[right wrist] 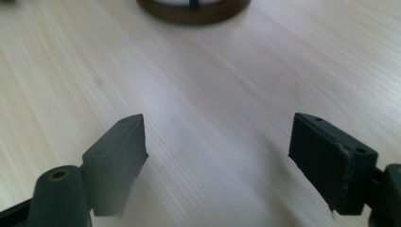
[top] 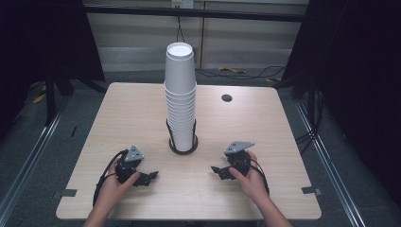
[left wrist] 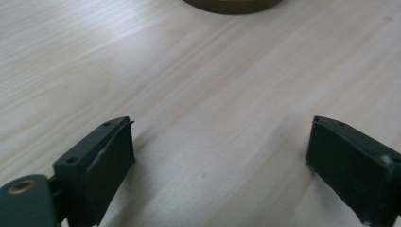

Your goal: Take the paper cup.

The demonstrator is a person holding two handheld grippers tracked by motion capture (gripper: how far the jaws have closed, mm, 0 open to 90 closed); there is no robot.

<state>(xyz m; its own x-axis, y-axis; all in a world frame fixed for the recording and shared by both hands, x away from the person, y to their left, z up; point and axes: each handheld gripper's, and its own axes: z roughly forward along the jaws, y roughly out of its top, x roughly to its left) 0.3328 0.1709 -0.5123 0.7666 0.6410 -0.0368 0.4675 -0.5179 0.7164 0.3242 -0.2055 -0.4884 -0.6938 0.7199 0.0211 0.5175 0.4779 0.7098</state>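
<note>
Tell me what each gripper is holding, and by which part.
Nothing: the left gripper and right gripper are open over bare table.

A tall stack of white paper cups (top: 180, 97) stands upright near the middle of the light wooden table (top: 265, 127), well apart from both edges. The cups are nested mouth-up; the top one sits higher than the rest, its round open rim showing. The stack's foot sits in a dark round holder (top: 183, 144) whose thin black uprights rise along the lowest cups. The holder's brown ring base rests flat on the tabletop.
</note>
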